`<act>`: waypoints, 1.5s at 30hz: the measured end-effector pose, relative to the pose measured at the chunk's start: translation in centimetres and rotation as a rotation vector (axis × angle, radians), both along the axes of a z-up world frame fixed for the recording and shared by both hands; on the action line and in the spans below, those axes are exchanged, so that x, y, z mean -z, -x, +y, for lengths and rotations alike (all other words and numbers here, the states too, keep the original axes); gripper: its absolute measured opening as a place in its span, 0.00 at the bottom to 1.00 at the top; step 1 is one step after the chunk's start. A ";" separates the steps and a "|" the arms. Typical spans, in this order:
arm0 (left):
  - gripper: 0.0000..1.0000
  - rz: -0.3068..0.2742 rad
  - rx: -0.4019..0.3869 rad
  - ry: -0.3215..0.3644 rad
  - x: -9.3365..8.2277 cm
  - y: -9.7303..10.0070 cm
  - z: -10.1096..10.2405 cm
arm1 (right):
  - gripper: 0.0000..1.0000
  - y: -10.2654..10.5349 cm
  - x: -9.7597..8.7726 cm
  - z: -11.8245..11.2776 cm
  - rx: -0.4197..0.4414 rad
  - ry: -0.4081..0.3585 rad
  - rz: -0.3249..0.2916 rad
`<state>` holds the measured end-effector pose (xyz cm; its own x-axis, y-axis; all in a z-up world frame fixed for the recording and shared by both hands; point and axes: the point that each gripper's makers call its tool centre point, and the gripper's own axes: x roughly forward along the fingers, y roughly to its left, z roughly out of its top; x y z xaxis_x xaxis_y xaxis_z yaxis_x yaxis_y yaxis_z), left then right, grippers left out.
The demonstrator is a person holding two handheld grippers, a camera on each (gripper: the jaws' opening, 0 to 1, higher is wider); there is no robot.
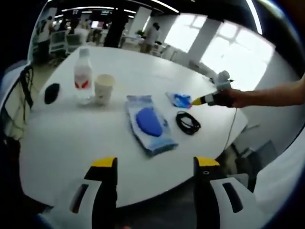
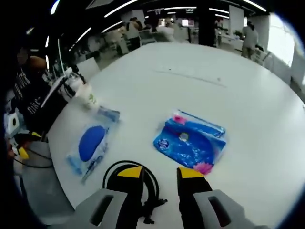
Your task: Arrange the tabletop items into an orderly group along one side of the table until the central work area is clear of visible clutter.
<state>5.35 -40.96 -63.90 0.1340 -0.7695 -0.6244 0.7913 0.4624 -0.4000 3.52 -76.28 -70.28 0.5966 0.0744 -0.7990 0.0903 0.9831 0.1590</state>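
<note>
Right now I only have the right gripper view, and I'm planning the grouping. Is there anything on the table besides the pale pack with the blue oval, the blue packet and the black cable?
Observer: Yes. In the left gripper view a small black oval object lies near the edge of the table, apart from the rest.
Operator: Is anything standing upright that I could knock over?
Observer: A clear bottle with a red label stands upright, close beside a paper cup.
Operator: And the other gripper?
Observer: The left gripper is open and empty, with its jaws over the near side of the table.
</note>
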 end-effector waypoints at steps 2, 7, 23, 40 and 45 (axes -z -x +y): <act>0.64 0.003 0.003 -0.004 0.1 0.2 0.0 | 0.26 -0.5 -0.1 0.6 -0.019 -0.008 -0.003; 0.64 0.014 0.038 0.012 0.8 0.8 -0.5 | 0.27 -1.0 -0.4 3.2 -0.079 -0.018 -0.001; 0.63 0.137 0.100 0.034 2.9 2.8 -3.9 | 0.28 -3.9 0.0 10.9 -0.339 -0.028 0.031; 0.59 0.297 -0.066 0.026 5.9 3.9 -4.1 | 0.27 -4.6 0.8 14.3 -0.496 -0.007 0.062; 0.59 0.325 -0.105 0.029 6.4 4.1 -4.2 | 0.27 -4.7 1.0 13.9 -0.477 -0.002 0.074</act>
